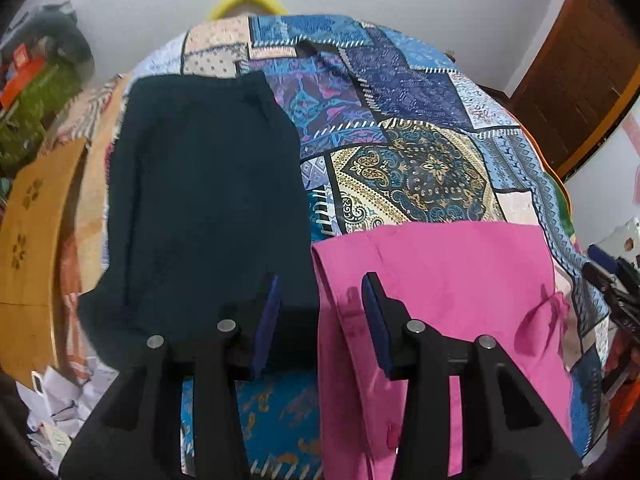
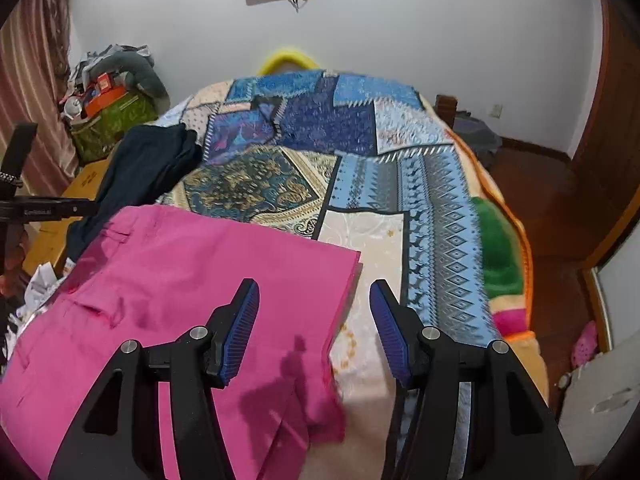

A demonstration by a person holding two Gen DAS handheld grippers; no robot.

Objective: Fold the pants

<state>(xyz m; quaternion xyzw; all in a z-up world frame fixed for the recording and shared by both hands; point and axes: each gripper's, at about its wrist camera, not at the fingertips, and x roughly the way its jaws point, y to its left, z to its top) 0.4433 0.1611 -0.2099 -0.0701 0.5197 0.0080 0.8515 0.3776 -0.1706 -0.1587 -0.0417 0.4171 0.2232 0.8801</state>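
Bed, patchwork bedspread (image 2: 424, 184). Pink pants (image 2: 188, 280) lie flat on the near part of it, already doubled into a squarish stack with layered edges showing at the right side. A dark, near-black garment (image 1: 200, 184) lies just beside them on the left, also laid flat; the two edges run close together, whether touching I cannot tell.

Left claw (image 1: 322, 318): jaws apart, nothing between the pads. It hangs above the seam between the dark garment and the pink pants' left edge.

Right claw (image 2: 314, 330): jaws apart and empty, poised over the right edge of the pink stack, one finger above cloth, the other above bare bedspread.

Judgement: a fold looks just laid down and released; both claws are clear of the fabric. The pink pants seem well along, perhaps one fold short of compact, or done.

Next move, as I read it: either take the near edge of the pink stack at both corners and carry it over evenly, keeping the layers from sliding, or smooth the small wrinkles near the pocket area.
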